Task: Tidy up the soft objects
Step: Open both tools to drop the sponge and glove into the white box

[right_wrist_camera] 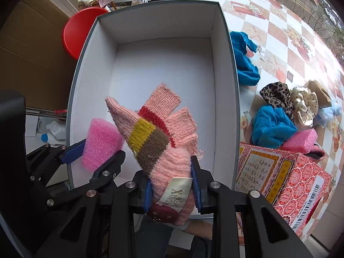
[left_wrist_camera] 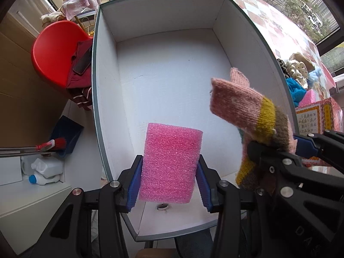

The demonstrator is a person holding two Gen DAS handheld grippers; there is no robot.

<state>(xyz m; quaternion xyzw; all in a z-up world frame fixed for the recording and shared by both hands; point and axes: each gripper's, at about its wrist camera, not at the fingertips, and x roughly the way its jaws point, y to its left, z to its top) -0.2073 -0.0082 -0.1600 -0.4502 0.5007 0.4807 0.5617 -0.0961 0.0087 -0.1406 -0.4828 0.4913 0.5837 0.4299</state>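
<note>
Two handheld grippers hover over an open white box [left_wrist_camera: 103,99], each carrying a soft item. The left gripper [left_wrist_camera: 169,185] has its jaws clamped on the flanks of a pink foam block [left_wrist_camera: 169,163], held upright above the near end of the box floor. The right gripper [right_wrist_camera: 172,185] is clenched on the cuff of a striped knit glove [right_wrist_camera: 154,135], whose fingers flop forward over the box interior.

Both items look light and yielding. The foam seems springy enough to hold its shape under a side squeeze, while the glove is limp and likely to sag or catch, so the thick ribbed cuff appears the surest place to grip it.

The box floor shows bare, leaving wide room to lower either piece; its tall walls and thin rim are the edges to clear. The two grippers sit near each other at the near wall. More soft goods, including blue cloth [right_wrist_camera: 271,126] and scrunchies [right_wrist_camera: 301,105], wait on the patterned table [right_wrist_camera: 279,34] to the right, beside a red printed carton [right_wrist_camera: 286,182].
</note>
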